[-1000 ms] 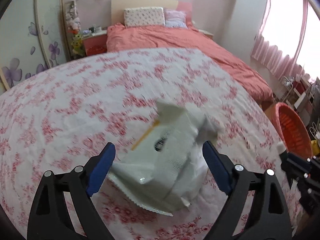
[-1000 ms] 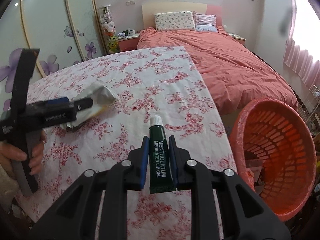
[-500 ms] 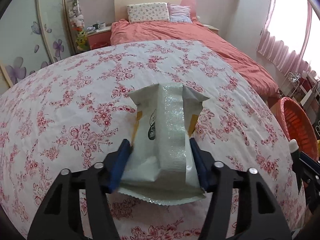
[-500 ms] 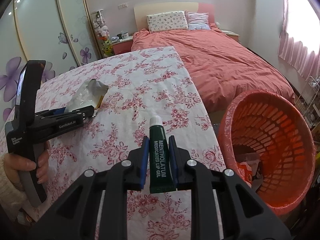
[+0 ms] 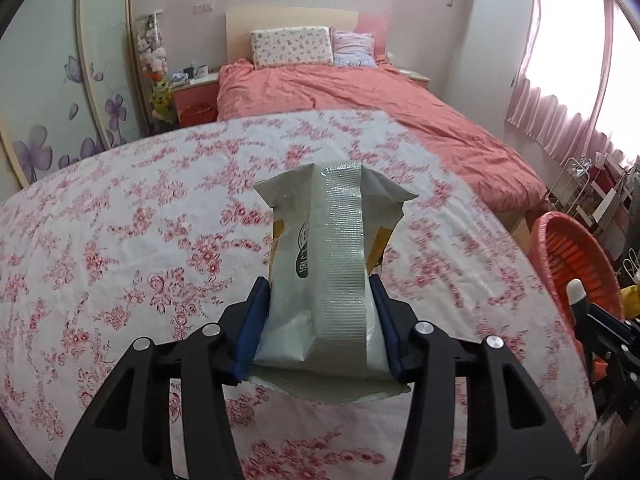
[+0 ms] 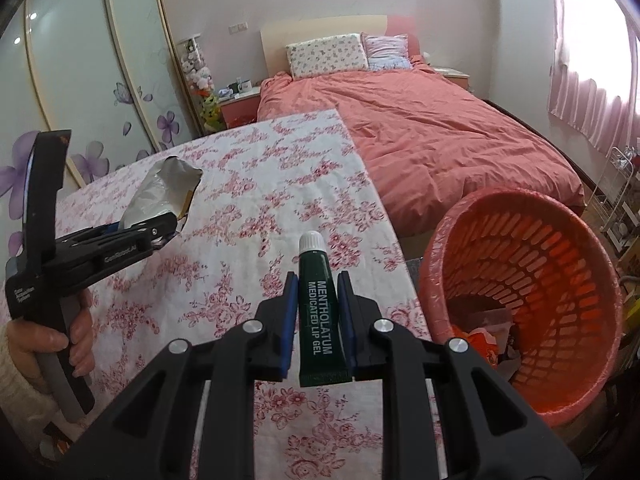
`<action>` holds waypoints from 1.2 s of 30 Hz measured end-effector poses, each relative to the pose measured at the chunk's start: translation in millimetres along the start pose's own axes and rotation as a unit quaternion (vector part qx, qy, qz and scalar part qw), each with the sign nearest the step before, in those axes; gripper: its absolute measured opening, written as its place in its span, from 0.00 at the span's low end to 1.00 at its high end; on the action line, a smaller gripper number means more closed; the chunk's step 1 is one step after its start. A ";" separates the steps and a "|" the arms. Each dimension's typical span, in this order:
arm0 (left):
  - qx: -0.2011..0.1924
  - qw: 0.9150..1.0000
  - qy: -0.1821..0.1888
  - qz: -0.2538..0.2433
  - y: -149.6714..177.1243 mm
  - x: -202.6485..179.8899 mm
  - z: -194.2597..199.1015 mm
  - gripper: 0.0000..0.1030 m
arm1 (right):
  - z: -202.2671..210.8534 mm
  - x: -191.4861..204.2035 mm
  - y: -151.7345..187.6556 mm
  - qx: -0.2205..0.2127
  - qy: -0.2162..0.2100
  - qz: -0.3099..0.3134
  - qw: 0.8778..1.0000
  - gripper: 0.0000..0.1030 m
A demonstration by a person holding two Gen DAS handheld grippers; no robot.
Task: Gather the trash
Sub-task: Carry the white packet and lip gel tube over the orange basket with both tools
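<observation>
A bedroom seen from two cameras mounted on hand-held grippers. At the back stands a bed (image 5: 360,120) covered in a salmon-pink duvet, with two pillows against a pale headboard. To the left are wardrobe doors (image 6: 80,80) decorated with purple flowers, and to the right pink curtains (image 5: 560,92) glow with daylight. Filling the foreground is a table under a white cloth printed with red roses (image 5: 120,240). Just beyond the table's right edge, on the floor, sits a round orange-red basket (image 6: 560,240) with slotted walls, lined with thin plastic; a few scraps of rubbish lie at its bottom. The left gripper (image 5: 320,316), black with blue pads, has just been closing its jaws and now squeezes a white and silver snack bag (image 5: 324,272) by its lower half. The bag stands upright between the pads, its torn top open, lifted clear of the tablecloth. In the right wrist view a person's hand (image 6: 60,344), in a cream knitted sleeve, grasps this gripper's handle at the far left. The right gripper (image 6: 318,312) is clamped on a small dark green tube of lip gel (image 6: 318,320) with a white cap, held pointing forward over the table's right edge, near the basket.
</observation>
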State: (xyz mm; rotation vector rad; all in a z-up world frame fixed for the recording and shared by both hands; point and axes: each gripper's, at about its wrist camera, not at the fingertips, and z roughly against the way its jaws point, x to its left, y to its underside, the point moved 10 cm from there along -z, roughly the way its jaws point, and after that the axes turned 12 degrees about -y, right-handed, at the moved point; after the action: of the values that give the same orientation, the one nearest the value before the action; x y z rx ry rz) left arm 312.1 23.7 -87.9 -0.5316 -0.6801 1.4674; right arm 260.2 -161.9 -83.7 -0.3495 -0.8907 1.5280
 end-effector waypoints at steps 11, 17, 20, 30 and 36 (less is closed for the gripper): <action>-0.048 0.997 0.047 -0.024 -20.2 -51.8 50.3 0.49 | 51.3 -28.7 -20.6 -0.073 0.038 -0.024 0.996 0.20; -0.068 0.993 0.084 -0.039 -25.9 -87.9 74.3 0.49 | 86.7 -59.4 -28.0 -0.114 0.067 -0.048 0.990 0.20; -0.072 0.991 0.106 -0.046 -26.4 -108.9 82.6 0.49 | 101.8 -77.1 -29.4 -0.129 0.085 -0.059 0.986 0.20; -0.071 0.981 0.166 -0.076 -18.4 -179.1 92.8 0.49 | 138.1 -139.3 -19.6 -0.165 0.136 -0.103 0.971 0.20; -0.057 0.976 0.188 -0.091 -9.9 -215.2 91.6 0.49 | 147.2 -167.0 -13.8 -0.178 0.145 -0.122 0.966 0.20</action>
State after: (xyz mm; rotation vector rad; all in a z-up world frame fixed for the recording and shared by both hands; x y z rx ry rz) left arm 259.5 -198.4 -35.7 -0.7910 -0.4996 1.1199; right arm 200.2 -368.4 -24.4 -0.6791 -0.9352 1.0541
